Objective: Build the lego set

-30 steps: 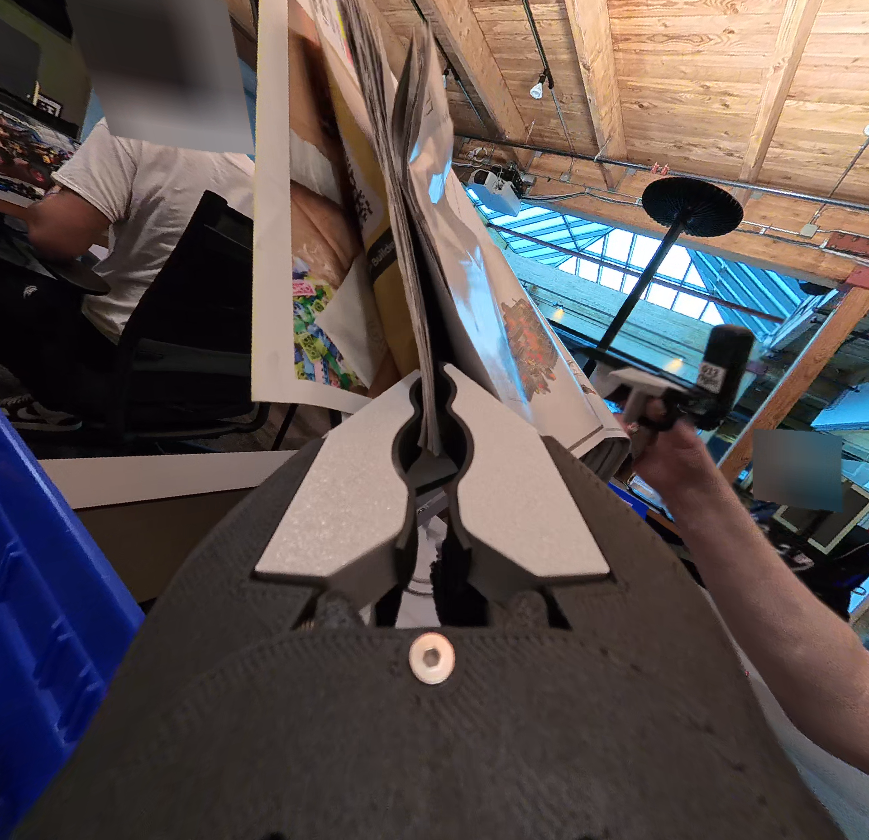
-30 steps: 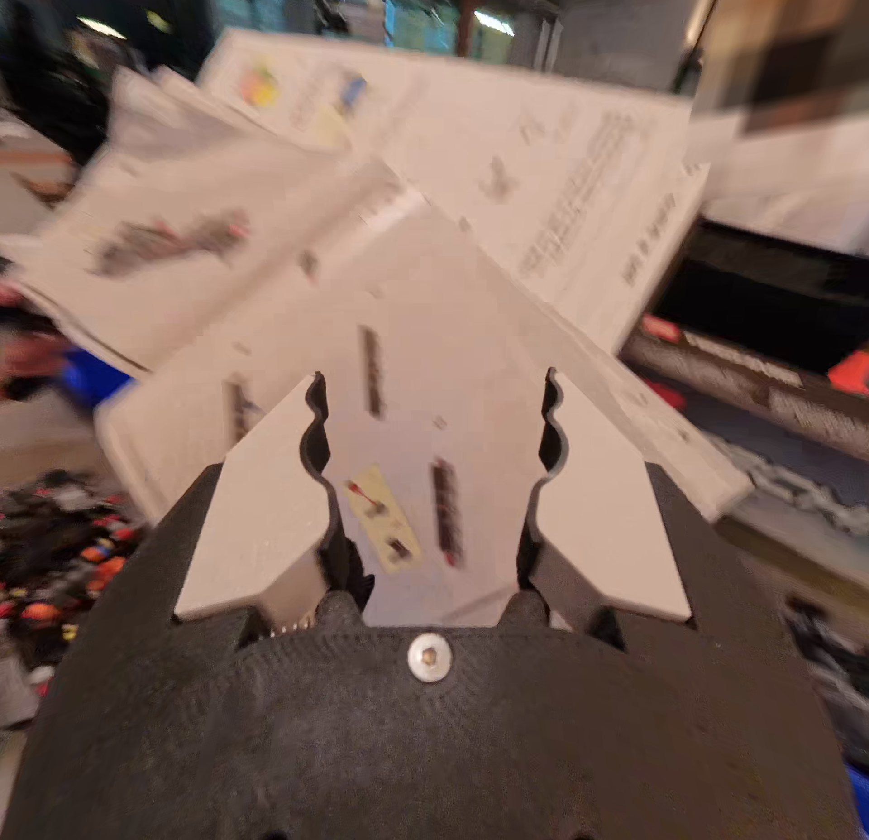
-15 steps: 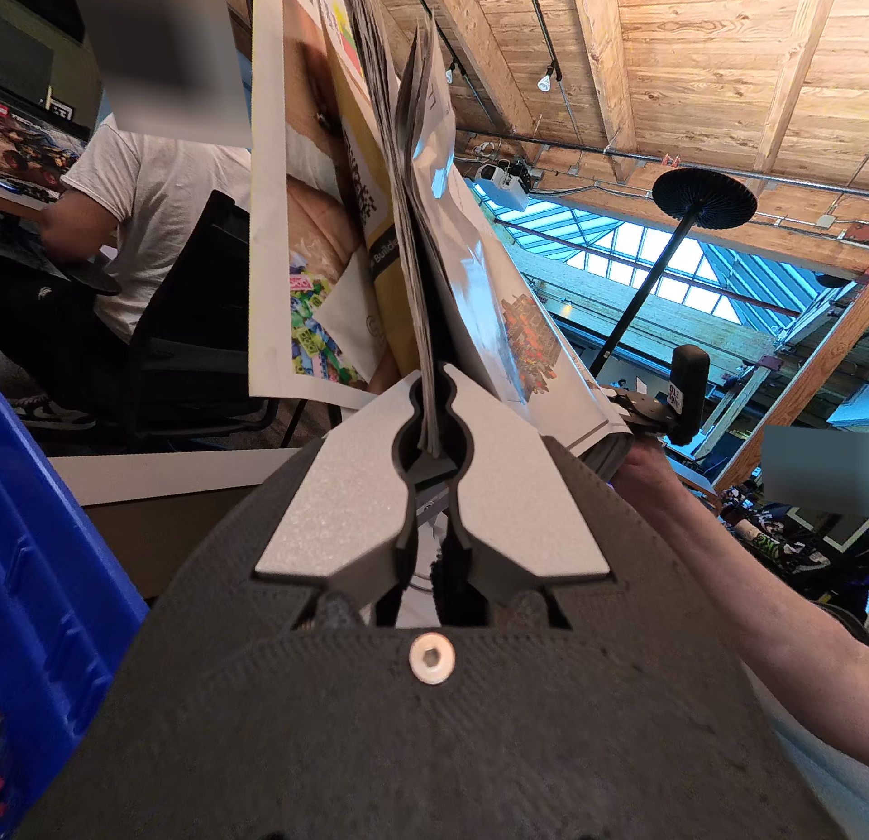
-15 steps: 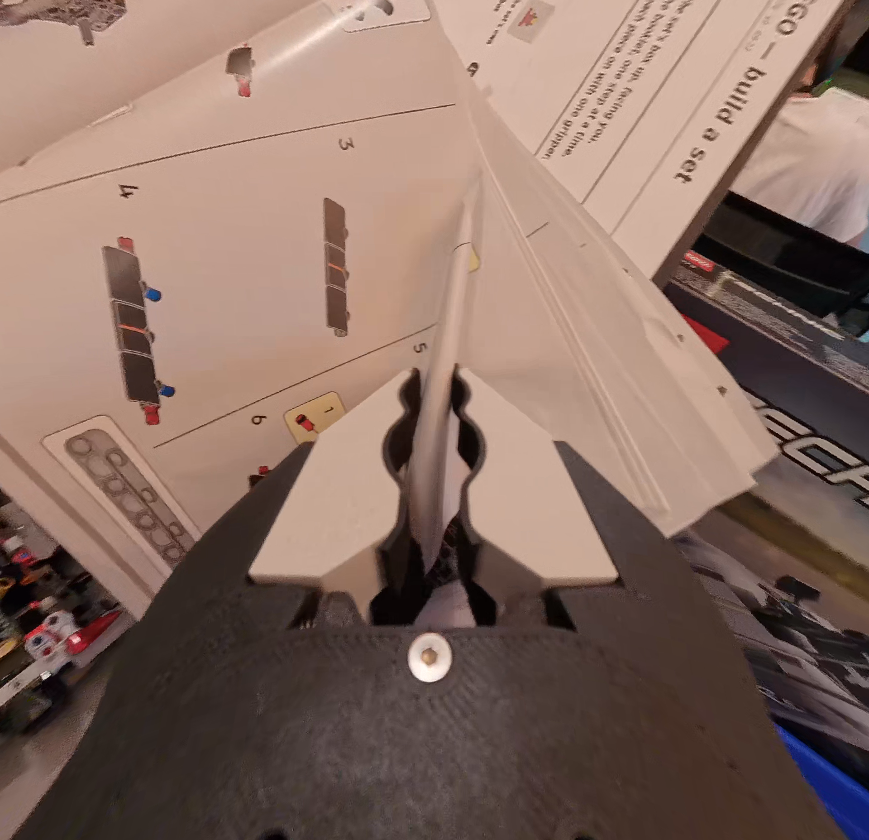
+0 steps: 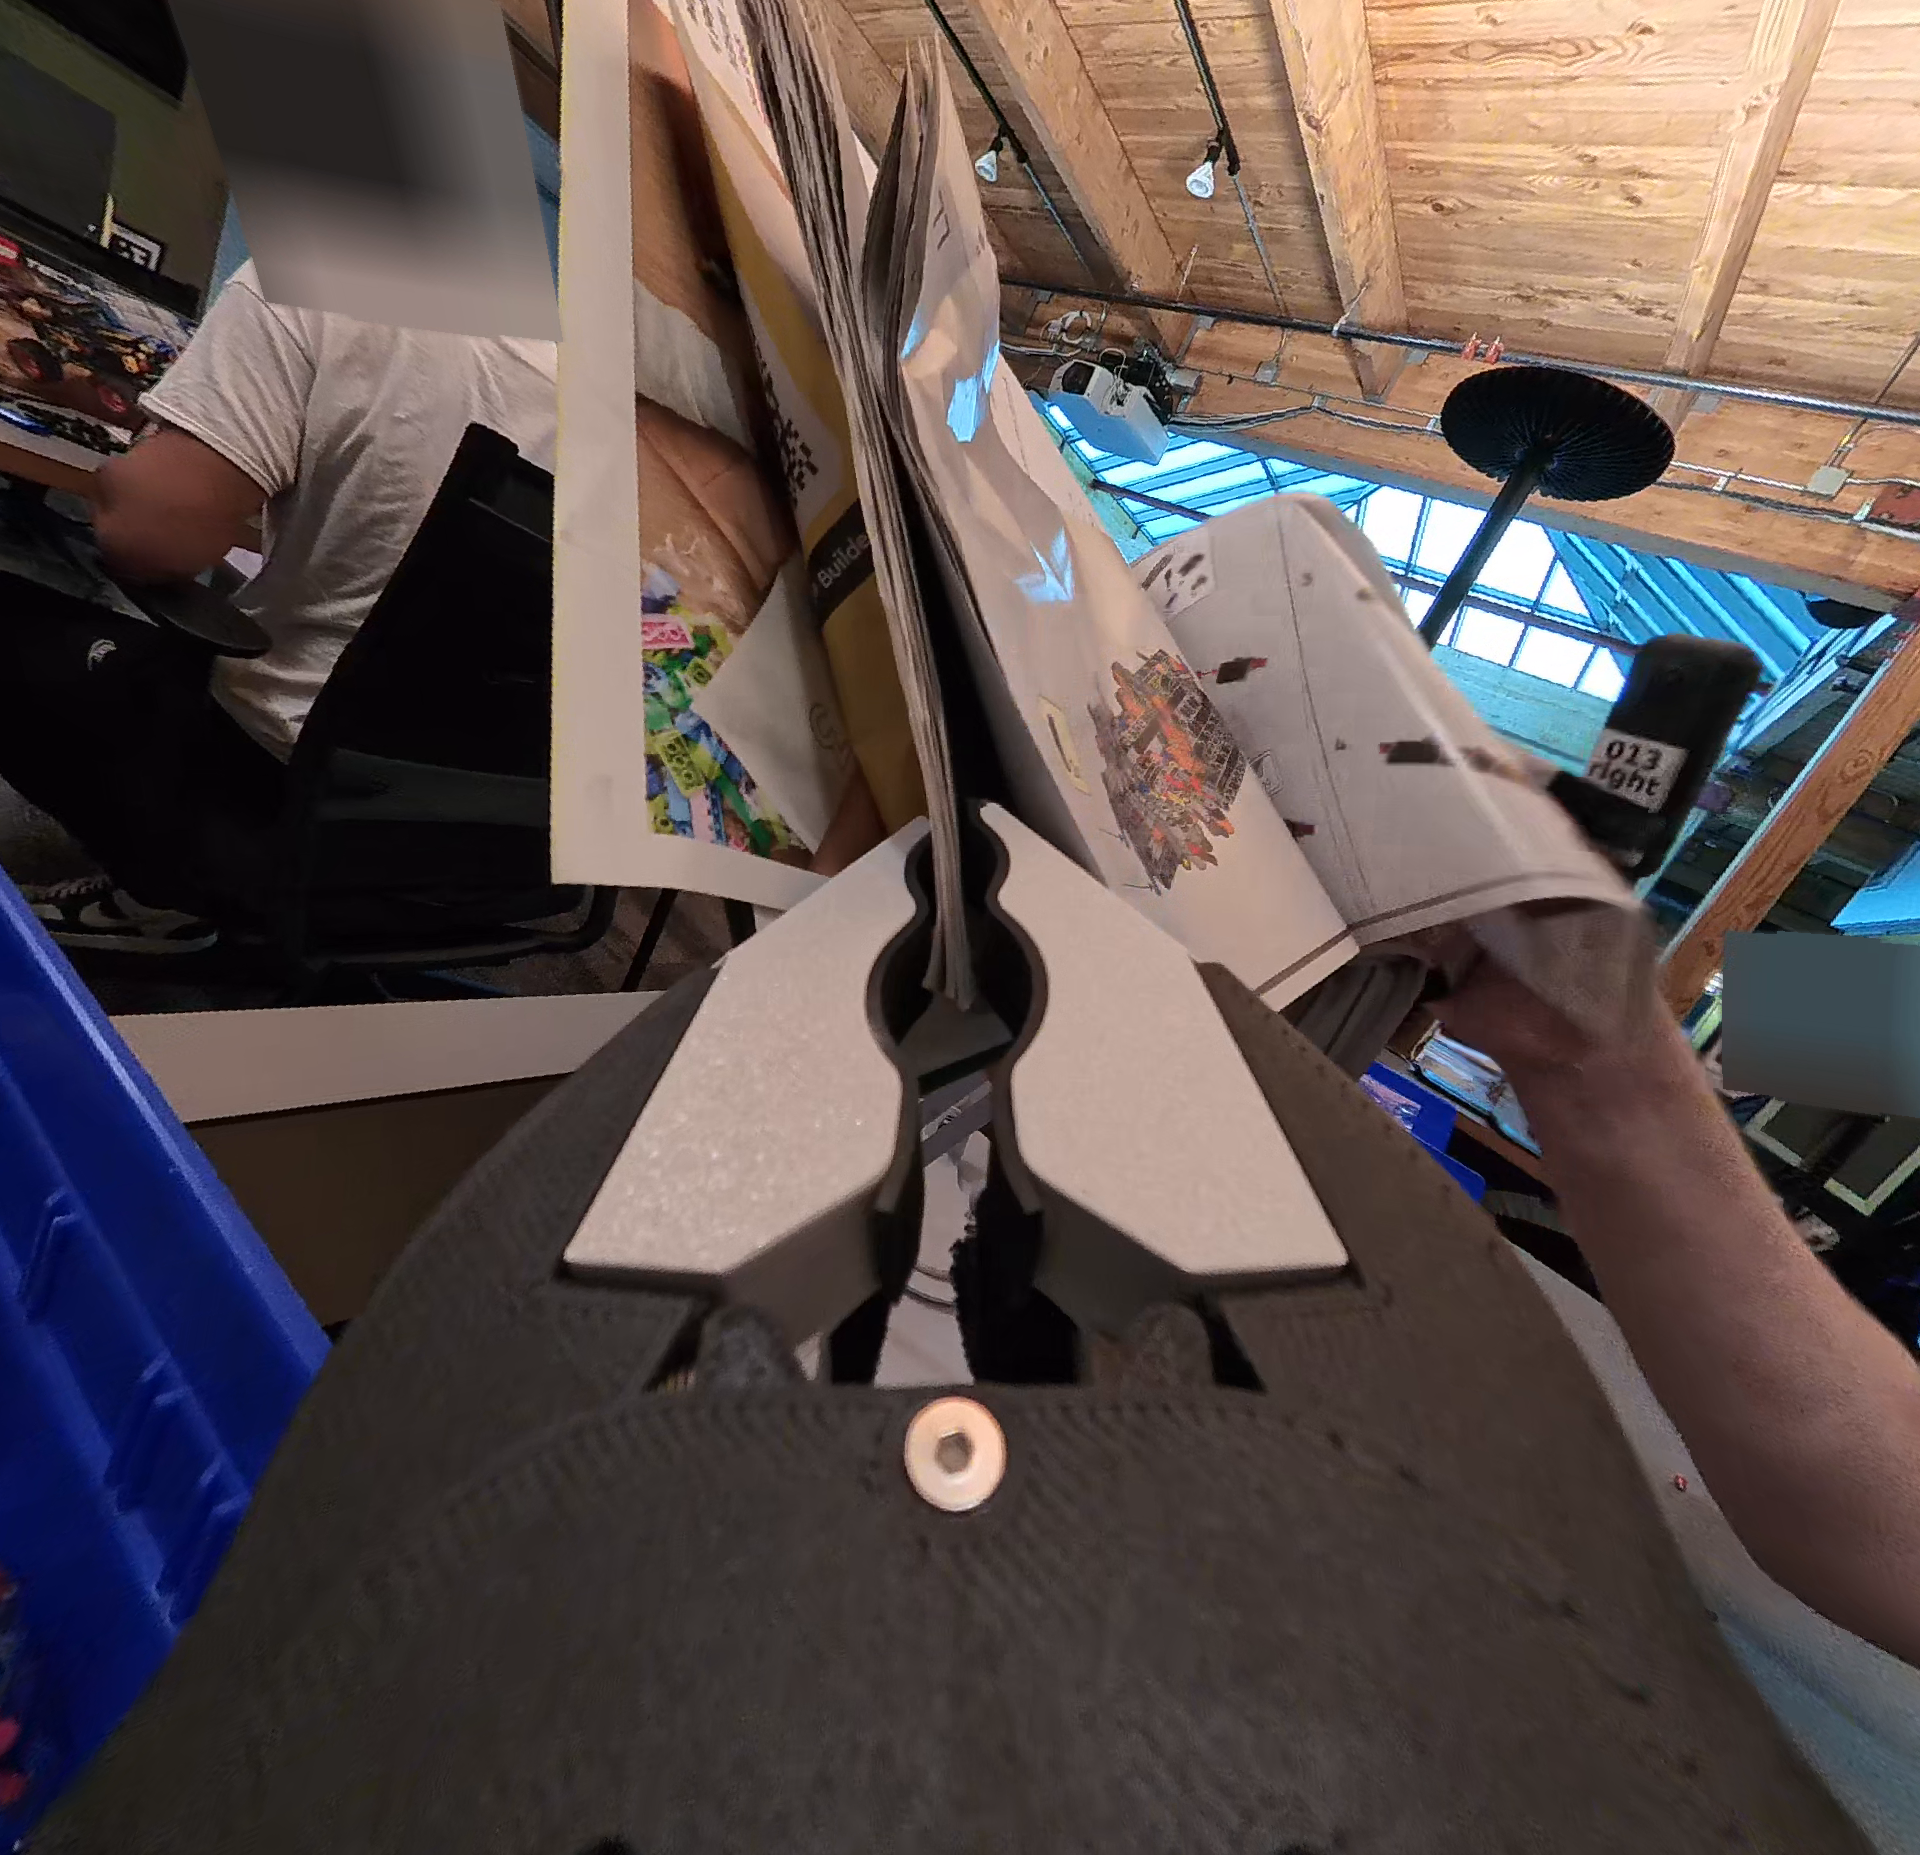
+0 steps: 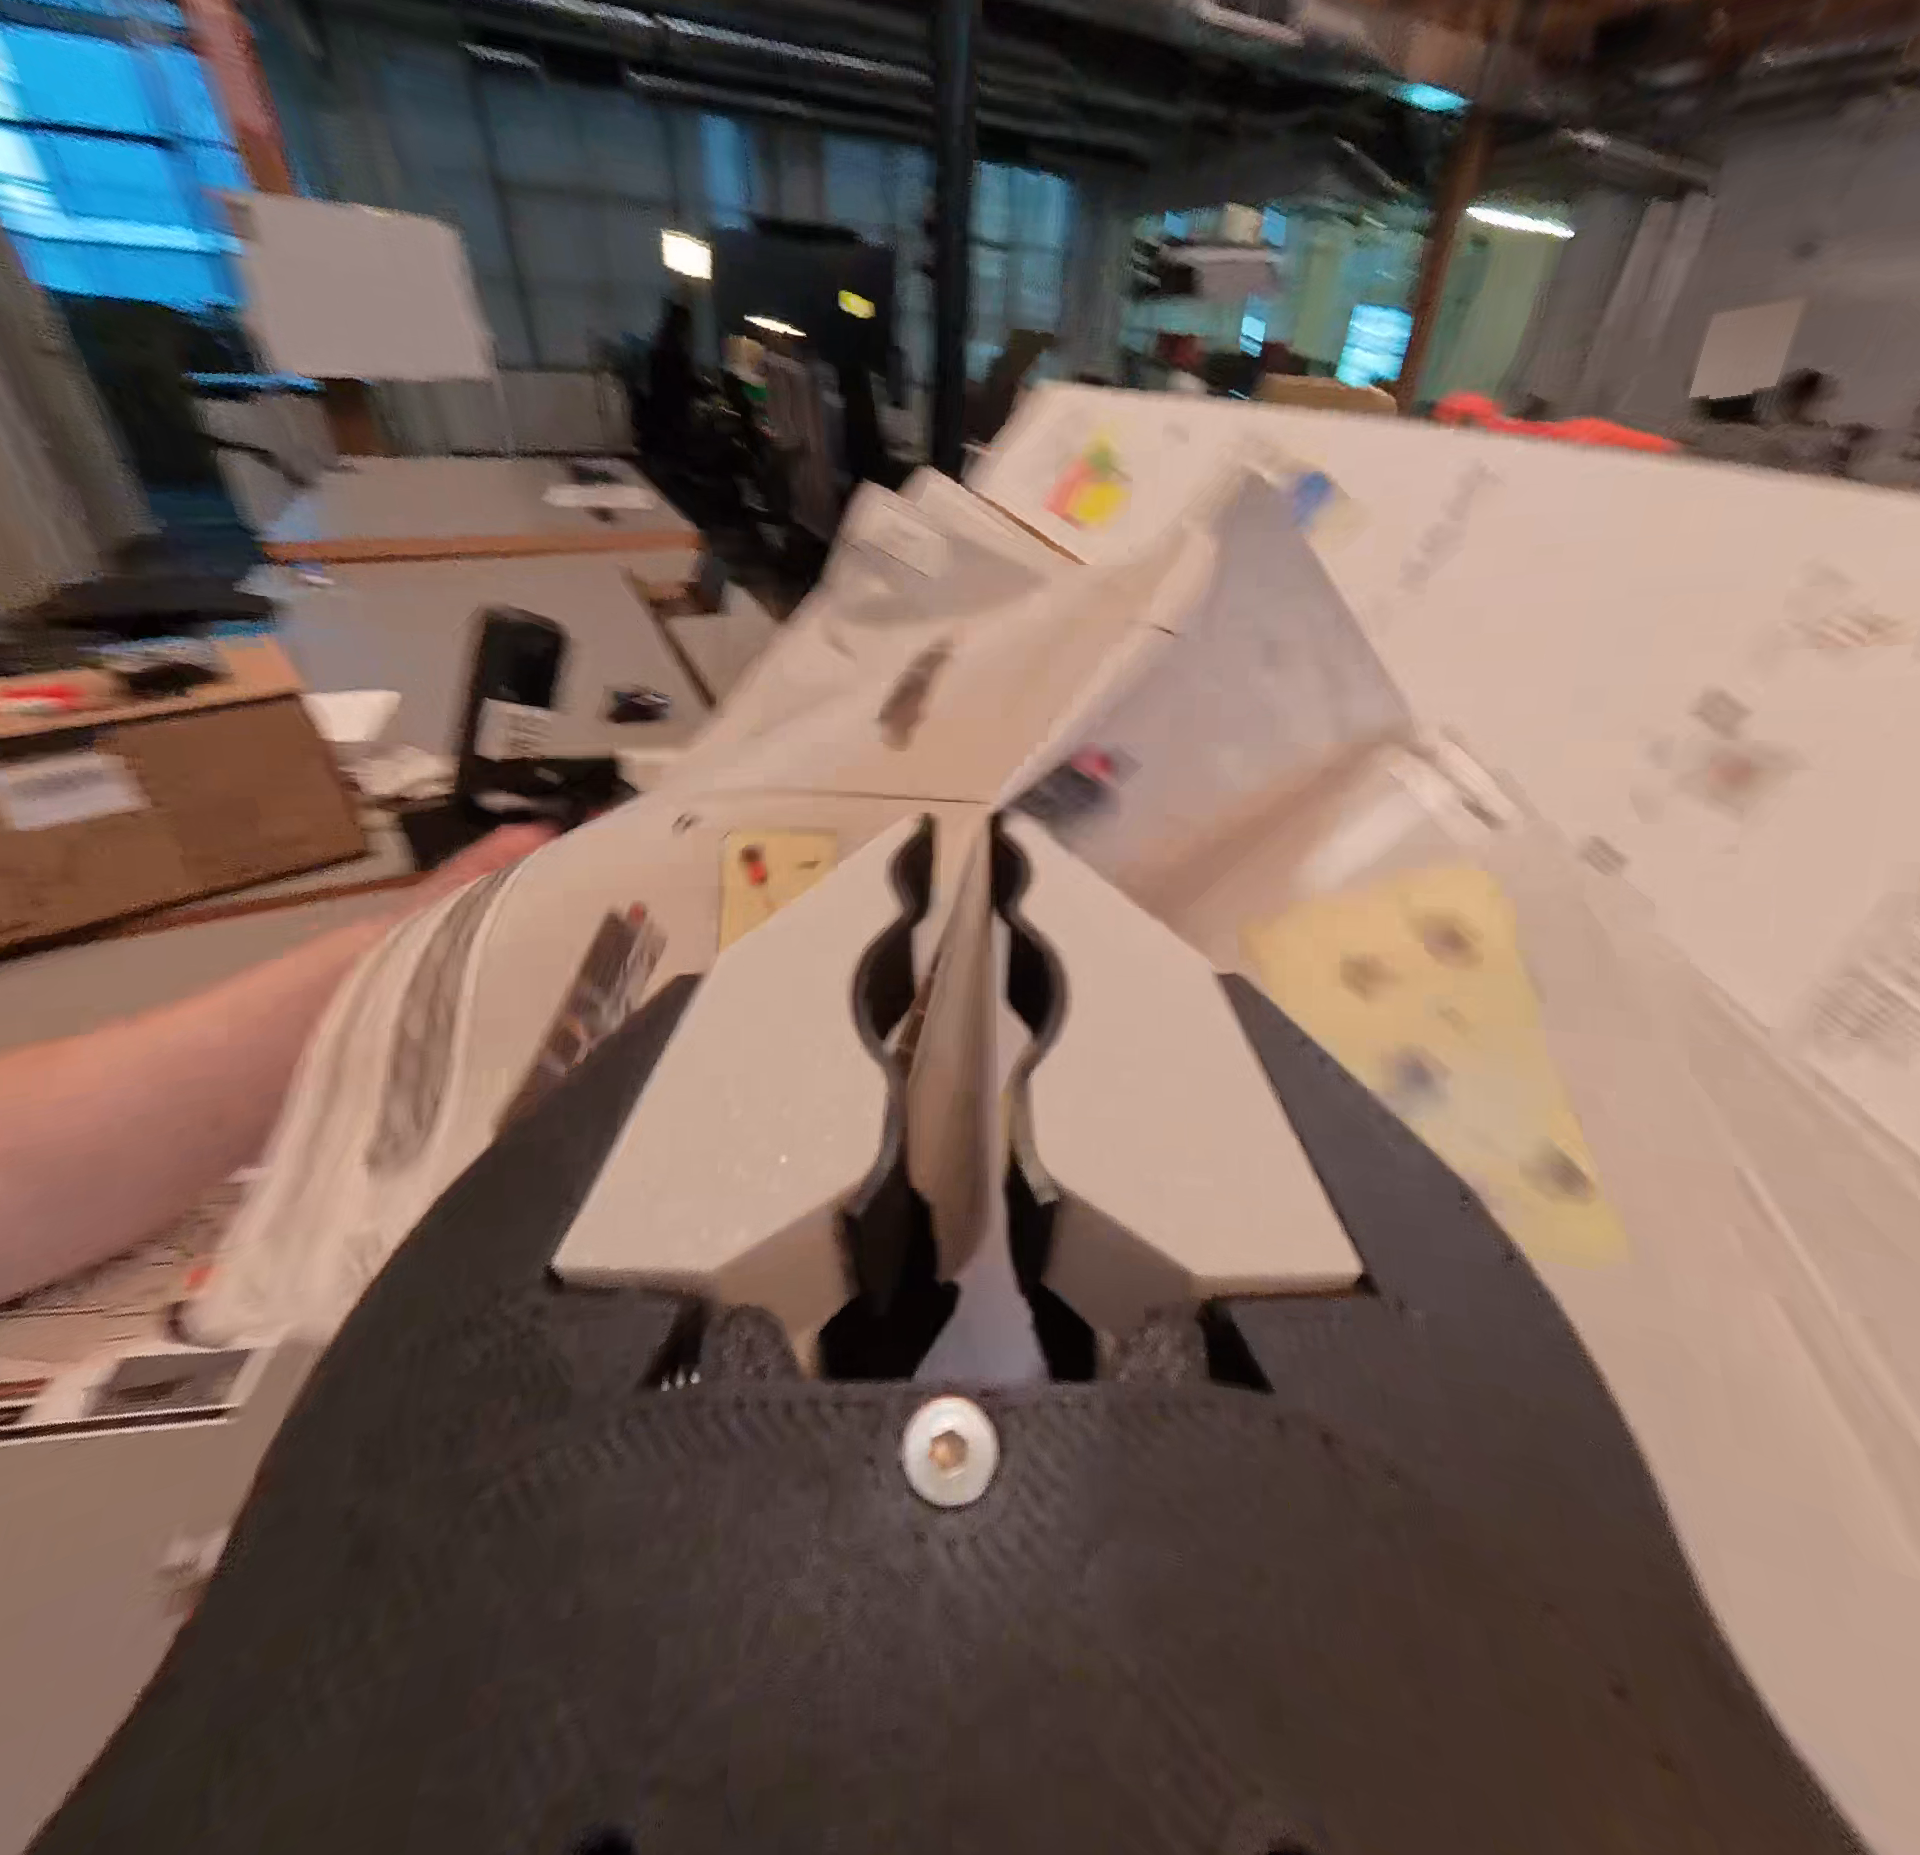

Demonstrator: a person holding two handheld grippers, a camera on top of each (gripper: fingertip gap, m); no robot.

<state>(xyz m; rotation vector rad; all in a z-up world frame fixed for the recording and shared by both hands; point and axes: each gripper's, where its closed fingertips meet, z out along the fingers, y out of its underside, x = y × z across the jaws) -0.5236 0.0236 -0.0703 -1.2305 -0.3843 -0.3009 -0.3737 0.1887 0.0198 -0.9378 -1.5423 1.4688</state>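
Observation:
My left gripper [image 5: 954, 849] is shut on the bottom edge of the lego instruction booklet [image 5: 914, 517] and holds it upright, pages fanned above the jaws. My right gripper [image 6: 961, 855] is shut on a page [image 6: 951, 1057] of that booklet and holds it lifted away from the rest. In the left wrist view this page [image 5: 1382, 745] curls out to the right, with the right gripper's black body [image 5: 1662, 735] and the hand holding it behind the page. The right wrist view is blurred by motion.
A blue bin [image 5: 114, 1234] stands at the left. A white printed board [image 6: 1558, 610] stands behind the booklet. A seated person in a white shirt [image 5: 312, 434] is beyond the table edge [image 5: 364, 1047]. A brown cardboard box [image 6: 177, 797] lies at the far left. Spacing between my two grippers at the tips: around 25 centimeters.
My right gripper shut on a booklet page, then pulled it up and out to the right, so the page now curls away from the booklet. My left gripper has kept its hold.

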